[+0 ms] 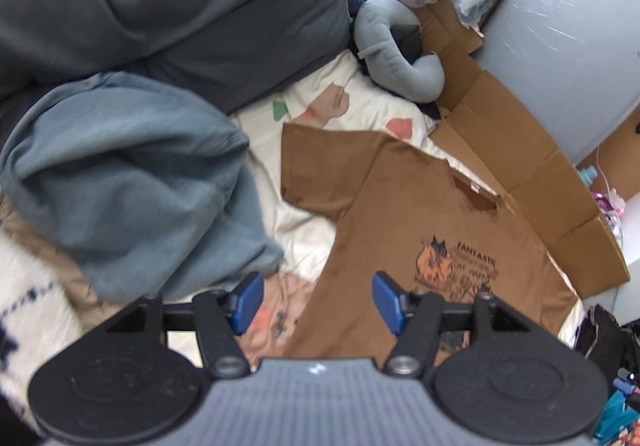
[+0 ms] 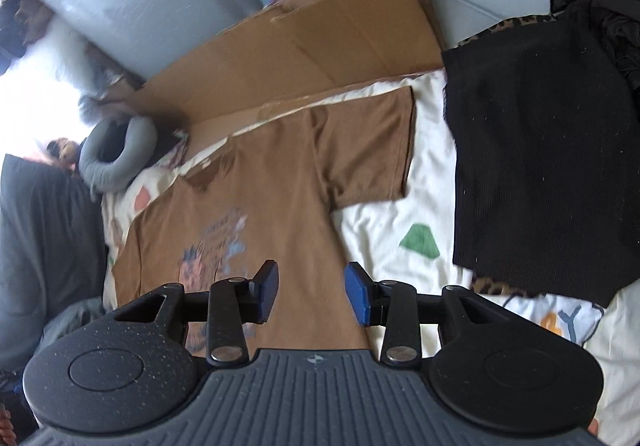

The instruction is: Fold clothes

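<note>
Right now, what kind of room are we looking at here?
Most likely a bedroom, with clothes being folded on a bed. A brown printed T-shirt lies flat on a cream patterned bedsheet, a grey U-shaped neck pillow sits nearby, and a blue-grey crumpled garment is heaped beside it.

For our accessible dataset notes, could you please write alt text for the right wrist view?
A brown T-shirt with a printed graphic lies flat, front up, on a pale patterned bedsheet, with the open right gripper hovering above its lower part. A black ribbed garment lies to the right, flattened cardboard runs behind the shirt, and a grey neck pillow sits at left.
</note>
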